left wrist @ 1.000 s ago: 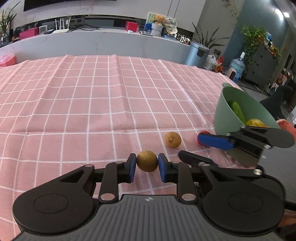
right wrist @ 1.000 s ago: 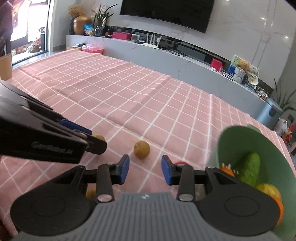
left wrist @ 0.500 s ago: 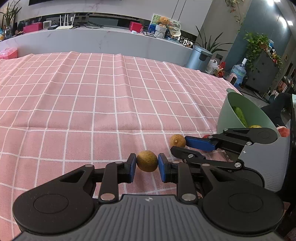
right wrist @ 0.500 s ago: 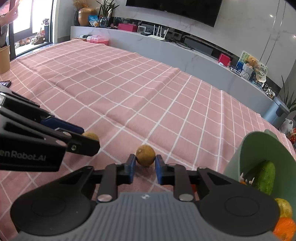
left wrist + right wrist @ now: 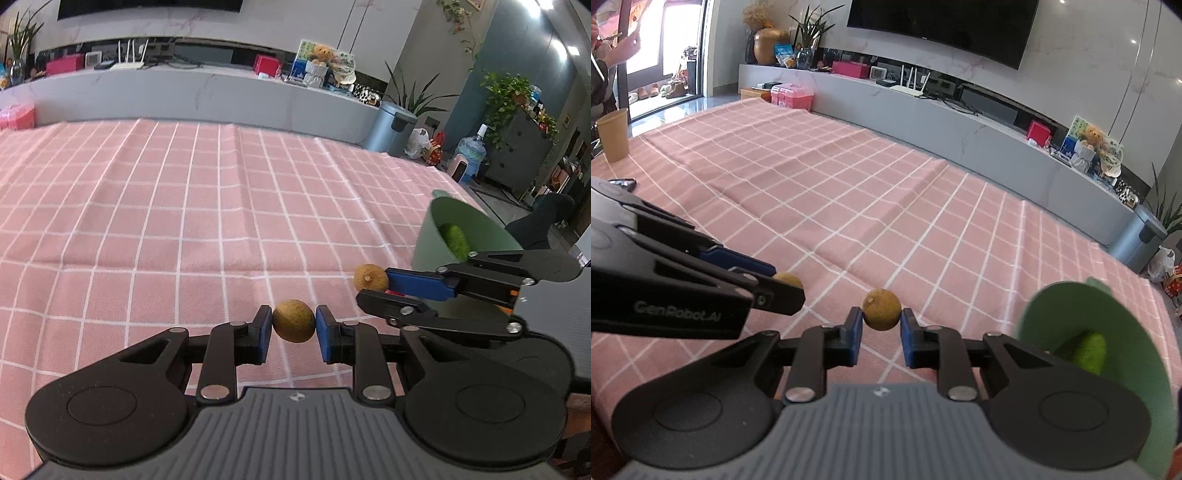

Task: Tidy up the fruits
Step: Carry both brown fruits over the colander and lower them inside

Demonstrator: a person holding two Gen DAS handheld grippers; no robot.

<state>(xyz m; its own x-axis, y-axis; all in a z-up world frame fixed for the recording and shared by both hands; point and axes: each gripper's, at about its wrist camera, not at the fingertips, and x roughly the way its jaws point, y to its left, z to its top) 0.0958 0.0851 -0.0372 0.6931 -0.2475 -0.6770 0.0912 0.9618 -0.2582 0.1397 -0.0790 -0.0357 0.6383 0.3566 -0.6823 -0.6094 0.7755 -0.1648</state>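
Jaws: left gripper [image 5: 293,326] pinching longan [image 5: 293,320] | right gripper [image 5: 881,329] likewise (second longan [image 5: 881,309])

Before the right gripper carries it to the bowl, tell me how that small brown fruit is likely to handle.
The small brown fruit is round and pinched only at its sides by the right gripper, so it could probably twist or slip out. It looks firm: the pads leave no visible dent. If dropped on the checked cloth, it would likely roll, so release it low inside the green bowl.
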